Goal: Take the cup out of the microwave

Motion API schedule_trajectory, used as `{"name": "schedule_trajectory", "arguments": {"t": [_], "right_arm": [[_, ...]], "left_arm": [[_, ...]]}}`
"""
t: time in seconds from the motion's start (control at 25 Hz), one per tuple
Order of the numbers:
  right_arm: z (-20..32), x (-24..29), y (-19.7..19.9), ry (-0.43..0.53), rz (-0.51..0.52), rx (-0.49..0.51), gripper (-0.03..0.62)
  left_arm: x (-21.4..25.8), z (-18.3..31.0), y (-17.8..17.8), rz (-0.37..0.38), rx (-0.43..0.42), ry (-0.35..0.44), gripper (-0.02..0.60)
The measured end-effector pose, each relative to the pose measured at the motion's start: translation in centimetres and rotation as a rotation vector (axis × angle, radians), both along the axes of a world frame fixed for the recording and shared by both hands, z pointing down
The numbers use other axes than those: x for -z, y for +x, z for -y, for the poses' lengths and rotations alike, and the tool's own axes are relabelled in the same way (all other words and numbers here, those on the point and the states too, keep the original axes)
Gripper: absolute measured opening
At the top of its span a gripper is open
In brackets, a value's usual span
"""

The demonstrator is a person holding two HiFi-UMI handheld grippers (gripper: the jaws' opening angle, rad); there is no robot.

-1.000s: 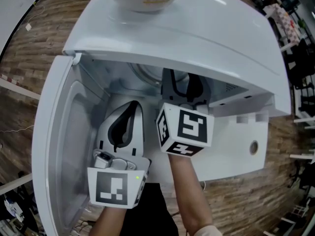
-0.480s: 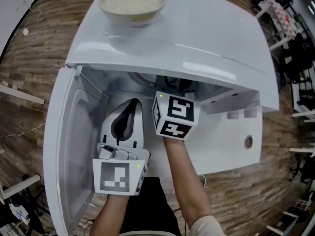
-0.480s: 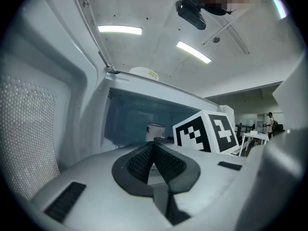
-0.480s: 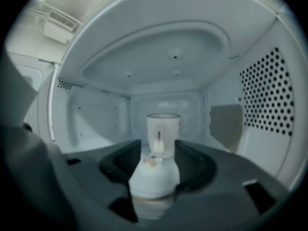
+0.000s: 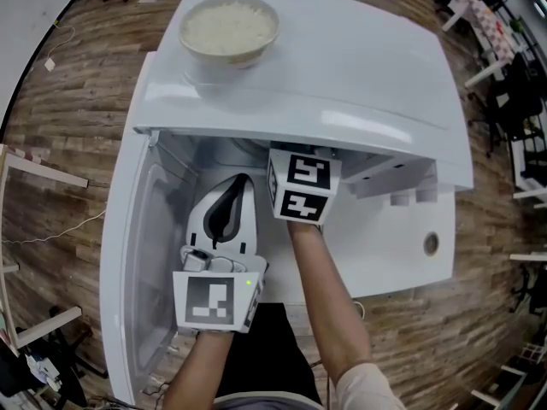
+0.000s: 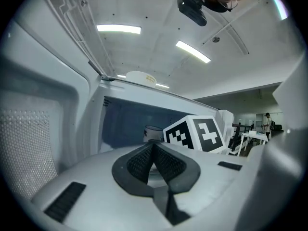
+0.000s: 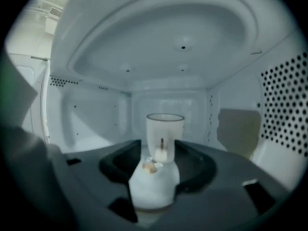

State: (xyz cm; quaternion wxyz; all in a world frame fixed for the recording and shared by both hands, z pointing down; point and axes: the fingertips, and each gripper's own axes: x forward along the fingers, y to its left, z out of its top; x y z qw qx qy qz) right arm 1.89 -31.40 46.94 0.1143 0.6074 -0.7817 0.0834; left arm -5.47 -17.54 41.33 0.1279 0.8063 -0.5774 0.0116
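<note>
Wood-plank floor (image 5: 77,101) is spreading out on every side, running warm brown to the edges. Tables (image 5: 474,11) and dark chairs (image 5: 517,84) are crowding the right side, while two light strips (image 6: 119,29) are glowing overhead on the white ceiling (image 6: 159,13).
</note>
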Motion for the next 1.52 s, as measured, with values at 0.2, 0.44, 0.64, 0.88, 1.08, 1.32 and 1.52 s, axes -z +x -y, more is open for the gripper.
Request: {"name": "schedule_trajectory", "arguments": {"t": [0.2,0.44,0.64,0.88,1.08,1.32,1.52], "right_arm": [[0.7,-0.6,0.1,-0.032,-0.045,-0.006,0.216],[1.5,-1.4,0.7,-0.095,-0.050,-0.032,0.196],[1.5,-1.9,1.1,-0.119,-0.070,-0.037,0.089],[1.3,-1.3,1.0,-0.082,-0.061,-0.022,0.081],[0.8,0.0,0.9,-0.041,-0.054,-0.020,0.080],[-0.4,0.9,0.9,-0.023,-0.035,-0.022,0.080],[-1.6,1.0,1.0,-0.013,-0.024,-0.031,0.080]], "left_arm": [[0.8,0.1,-0.1,-0.022,-0.006,0.016,0.009],[0.5,0.5,-0.3,-0.026,0.001,0.005,0.009],[0.3,0.7,-0.7,-0.027,0.009,-0.004,0.009],[0.2,0.9,-0.7,-0.025,0.008,-0.009,0.009],[0.3,0.8,-0.6,-0.022,0.005,-0.008,0.009],[0.9,0.8,-0.4,-0.026,0.000,-0.003,0.009],[1.0,0.5,-0.4,-0.002,-0.014,0.016,0.009]]}}
